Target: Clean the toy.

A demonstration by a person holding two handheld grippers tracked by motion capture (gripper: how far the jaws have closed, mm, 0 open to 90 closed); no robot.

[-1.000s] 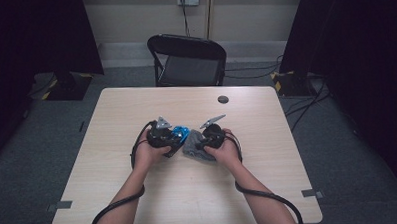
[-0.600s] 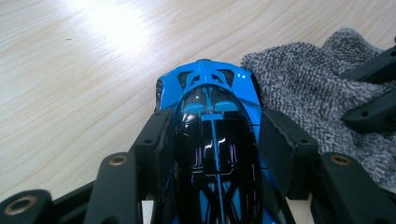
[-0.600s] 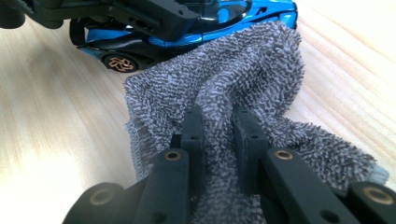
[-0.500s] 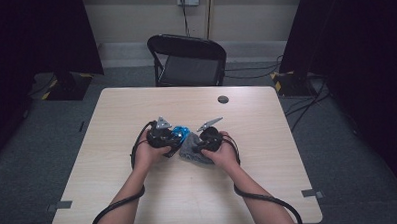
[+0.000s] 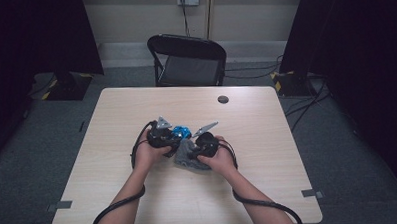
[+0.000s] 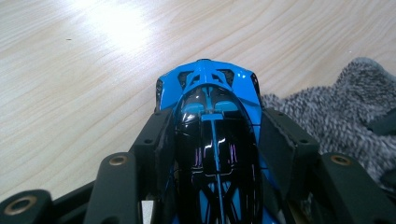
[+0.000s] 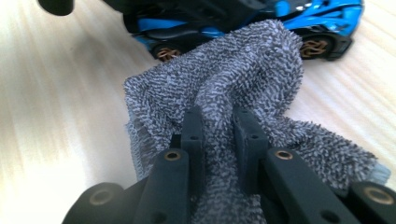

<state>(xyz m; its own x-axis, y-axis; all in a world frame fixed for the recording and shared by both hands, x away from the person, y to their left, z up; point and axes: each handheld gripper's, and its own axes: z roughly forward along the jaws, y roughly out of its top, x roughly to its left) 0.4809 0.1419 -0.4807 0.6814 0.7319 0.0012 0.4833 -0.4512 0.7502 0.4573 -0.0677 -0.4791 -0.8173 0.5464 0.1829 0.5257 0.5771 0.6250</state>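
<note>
A blue and black toy car sits between the jaws of my left gripper, whose pads press on both its sides. In the high view the car shows at mid table beside the left gripper. A grey terry cloth is bunched and pinched in my right gripper. The cloth's raised fold rests against the car's side, between its bronze wheels. In the high view the cloth lies under the right gripper.
The light wooden table has a small dark round disc near its far right edge. A black folding chair stands behind the table. Cables trail from both grippers toward the table's near edge.
My right hand with the cloth has shifted a little leftward toward the car. The left hand and the car have stayed put.
</note>
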